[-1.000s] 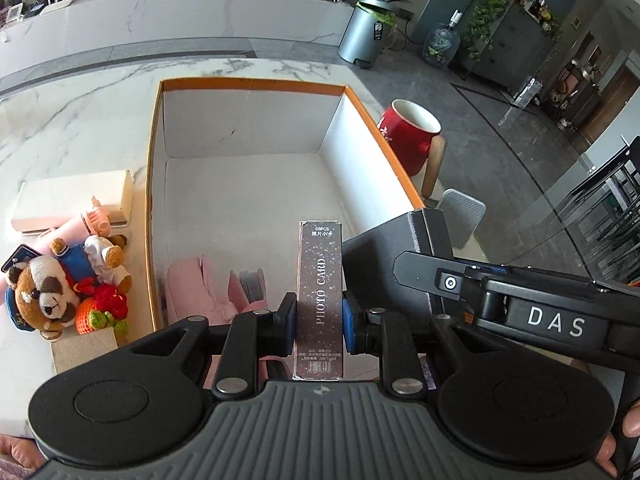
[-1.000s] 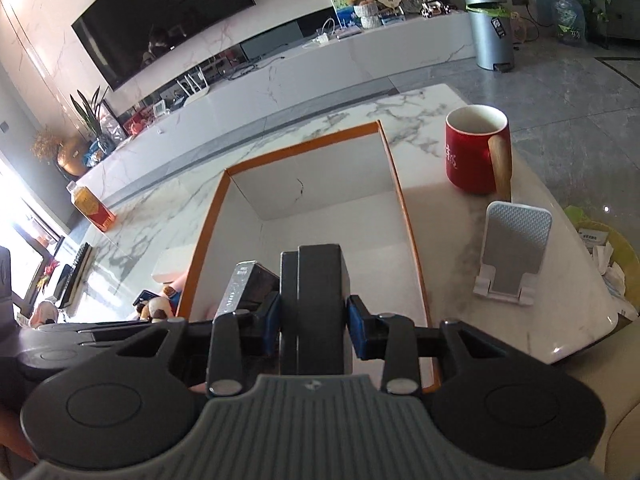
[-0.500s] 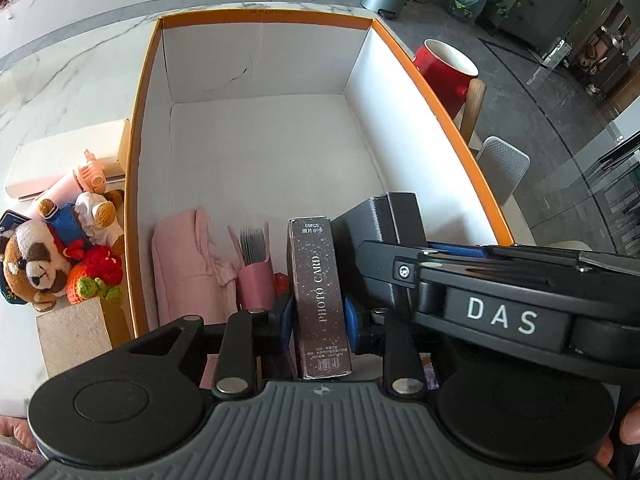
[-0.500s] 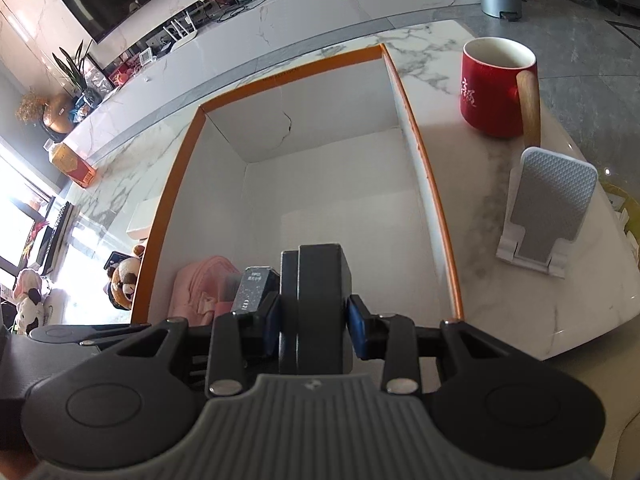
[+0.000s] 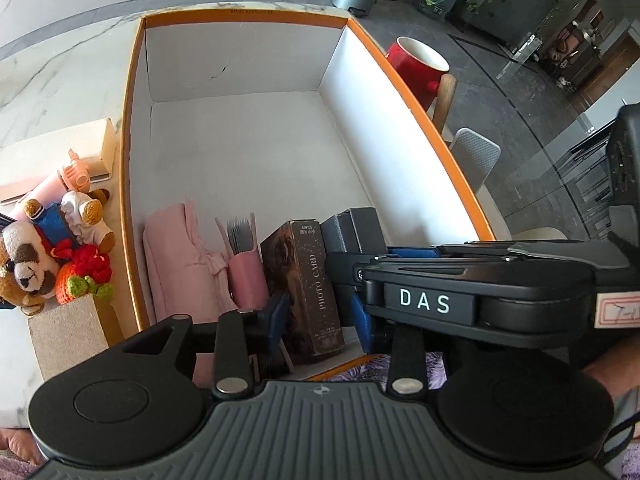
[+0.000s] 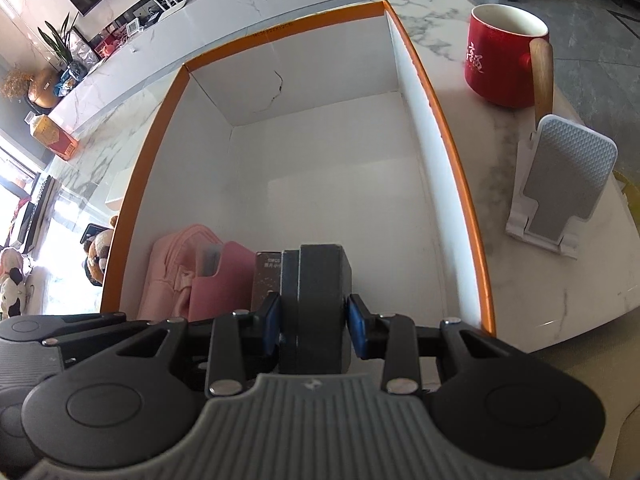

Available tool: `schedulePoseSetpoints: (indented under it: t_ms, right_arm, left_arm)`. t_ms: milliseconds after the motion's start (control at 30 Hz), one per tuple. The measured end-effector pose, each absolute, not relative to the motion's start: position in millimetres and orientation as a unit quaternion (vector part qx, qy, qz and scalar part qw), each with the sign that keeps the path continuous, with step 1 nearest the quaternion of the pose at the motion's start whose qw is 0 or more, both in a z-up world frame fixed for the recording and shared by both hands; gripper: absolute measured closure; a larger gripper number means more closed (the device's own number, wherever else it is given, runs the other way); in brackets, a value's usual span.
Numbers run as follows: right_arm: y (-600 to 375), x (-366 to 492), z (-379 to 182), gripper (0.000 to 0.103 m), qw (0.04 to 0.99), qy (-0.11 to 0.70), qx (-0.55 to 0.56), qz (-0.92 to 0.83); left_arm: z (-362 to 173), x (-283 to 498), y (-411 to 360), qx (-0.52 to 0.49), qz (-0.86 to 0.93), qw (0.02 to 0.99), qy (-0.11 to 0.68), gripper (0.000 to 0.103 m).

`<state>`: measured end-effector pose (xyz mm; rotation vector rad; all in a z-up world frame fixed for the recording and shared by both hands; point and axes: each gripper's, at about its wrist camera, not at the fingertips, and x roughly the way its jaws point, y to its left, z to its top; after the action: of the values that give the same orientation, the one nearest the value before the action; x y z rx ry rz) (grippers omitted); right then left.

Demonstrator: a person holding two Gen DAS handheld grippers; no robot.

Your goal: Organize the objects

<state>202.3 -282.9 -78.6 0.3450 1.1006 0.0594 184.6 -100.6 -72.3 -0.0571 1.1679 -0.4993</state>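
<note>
Centrally, a marble table (image 6: 540, 280) carries an orange-rimmed white box (image 5: 248, 148), open at the top. Along the box's near wall stand, left to right, a folded pink cloth (image 5: 176, 256), a pink sleeve holding grey cards (image 5: 246, 272), a dark PHOTO CARD box (image 5: 310, 284) and a dark grey case (image 6: 320, 300). The left gripper (image 5: 318, 320) straddles the PHOTO CARD box; its jaws are opening, and the blue pads appear to stand just clear of the box, though the near side is partly hidden. The right gripper (image 6: 314, 324) clamps the dark grey case between its pads. Outside the box sit plush toys (image 5: 48, 256), a red mug (image 6: 504, 60) and a white phone stand (image 6: 560, 184).
</note>
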Motion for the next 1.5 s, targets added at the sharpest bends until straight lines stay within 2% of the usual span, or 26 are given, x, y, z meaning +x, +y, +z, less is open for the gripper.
schedulePoseSetpoints:
  t_ms: [333,367,800,1067,1233,1333,1500]
  right_arm:
    - [-277,207,-67,0.066,0.843,0.516,0.147,0.03]
    - [-275,208,-66,0.066,0.843,0.516,0.148,0.034]
    - [-257,214,-73,0.065,0.828,0.545,0.127,0.023]
    - [-263,207,-66,0.058,0.827,0.54,0.155,0.019]
    - [-270,206,-64,0.06,0.829,0.538,0.15,0.011]
    - [-270,204,-67,0.069,0.828,0.54,0.149,0.015]
    - [-273,207,-74,0.066,0.824,0.539,0.172,0.025]
  left_arm:
    - [-36,175,-39,-0.074,-0.188,0.854,0.479,0.06]
    - [-35,176,-36,-0.078,-0.185,0.856,0.477,0.063]
    - [-35,175,-25,-0.091,-0.191,0.862,0.461,0.063]
    - [-33,172,-13,-0.1,-0.196,0.864,0.452,0.063]
    - [-32,171,-8,-0.106,-0.196,0.866,0.448,0.063]
    - [-32,171,-6,-0.109,-0.196,0.866,0.447,0.063]
    - [-32,170,-1,-0.113,-0.194,0.866,0.446,0.063]
